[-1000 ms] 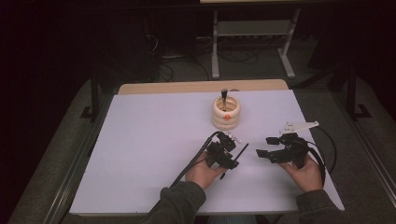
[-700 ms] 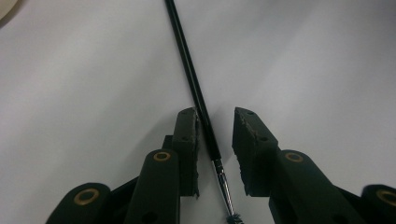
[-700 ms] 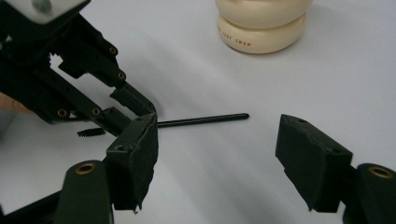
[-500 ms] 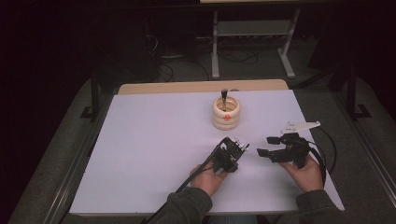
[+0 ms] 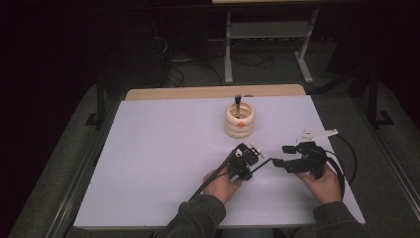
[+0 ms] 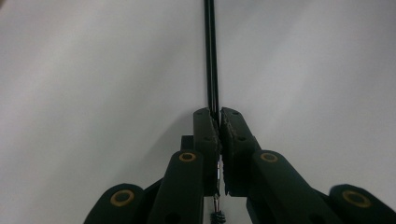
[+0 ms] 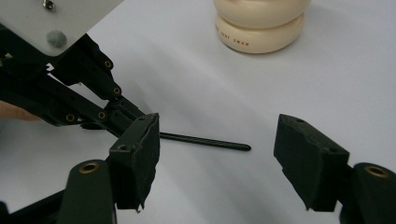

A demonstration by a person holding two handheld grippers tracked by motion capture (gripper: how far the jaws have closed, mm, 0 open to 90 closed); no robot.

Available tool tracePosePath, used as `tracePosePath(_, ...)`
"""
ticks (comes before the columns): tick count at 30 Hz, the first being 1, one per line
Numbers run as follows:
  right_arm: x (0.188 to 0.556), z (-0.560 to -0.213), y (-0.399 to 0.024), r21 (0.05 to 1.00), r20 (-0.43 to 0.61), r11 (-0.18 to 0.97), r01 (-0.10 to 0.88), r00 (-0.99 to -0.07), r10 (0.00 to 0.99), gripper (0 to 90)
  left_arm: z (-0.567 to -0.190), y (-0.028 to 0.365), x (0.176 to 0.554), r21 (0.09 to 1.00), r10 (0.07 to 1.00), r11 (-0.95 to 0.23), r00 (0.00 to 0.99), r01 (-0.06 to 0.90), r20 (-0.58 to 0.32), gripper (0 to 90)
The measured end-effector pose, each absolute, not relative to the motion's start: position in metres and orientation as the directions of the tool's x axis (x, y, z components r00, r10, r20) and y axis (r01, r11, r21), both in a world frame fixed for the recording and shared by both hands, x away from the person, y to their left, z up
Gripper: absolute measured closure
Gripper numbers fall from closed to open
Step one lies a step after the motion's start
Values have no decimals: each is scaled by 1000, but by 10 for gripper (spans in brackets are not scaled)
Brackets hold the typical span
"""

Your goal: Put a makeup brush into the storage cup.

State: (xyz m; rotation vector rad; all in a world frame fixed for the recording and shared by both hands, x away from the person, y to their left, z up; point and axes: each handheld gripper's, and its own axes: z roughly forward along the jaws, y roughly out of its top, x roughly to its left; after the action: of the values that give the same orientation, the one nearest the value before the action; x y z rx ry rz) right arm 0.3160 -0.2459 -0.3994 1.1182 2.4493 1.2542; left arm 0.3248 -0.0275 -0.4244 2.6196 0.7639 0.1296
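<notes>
Left tool (image 5: 246,162) just closed, clamped on a thin black stick (image 6: 211,56) low over the white tabletop (image 5: 163,148), stick tip pointing toward the right tool (image 7: 217,158). Right tool spread wide, empty, beside it. Cream holder (image 5: 239,120) farther back, apart from both.

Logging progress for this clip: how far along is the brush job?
One brush already stands in the cream holder. The left hand-held gripper has just closed on a thin black brush lying on the table. Right hand-held gripper waits open. Left, likely: putting it in the holder.
</notes>
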Motion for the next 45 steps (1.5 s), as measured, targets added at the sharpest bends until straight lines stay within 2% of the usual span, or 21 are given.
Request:
tracePosePath(4,316,-400,-247,756,180,359,547,-701,690,305,-425,-21,333,410,531,-747,841,523,-105,862)
tracePosePath(9,317,-401,-248,760,185,352,546,-702,688,306,-424,-17,337,417,523,-745,844,521,-119,863)
tracePosePath(28,316,-402,-242,748,177,381,543,-716,675,307,-415,5,342,408,517,-761,851,505,-89,863)
tracePosePath(38,315,-402,-240,745,174,389,542,-721,671,306,-422,0,343,371,513,-777,853,508,-92,859)
tracePosePath(45,315,-400,-242,758,170,381,529,-725,668,311,-422,-7,341,371,511,-788,858,492,-54,826)
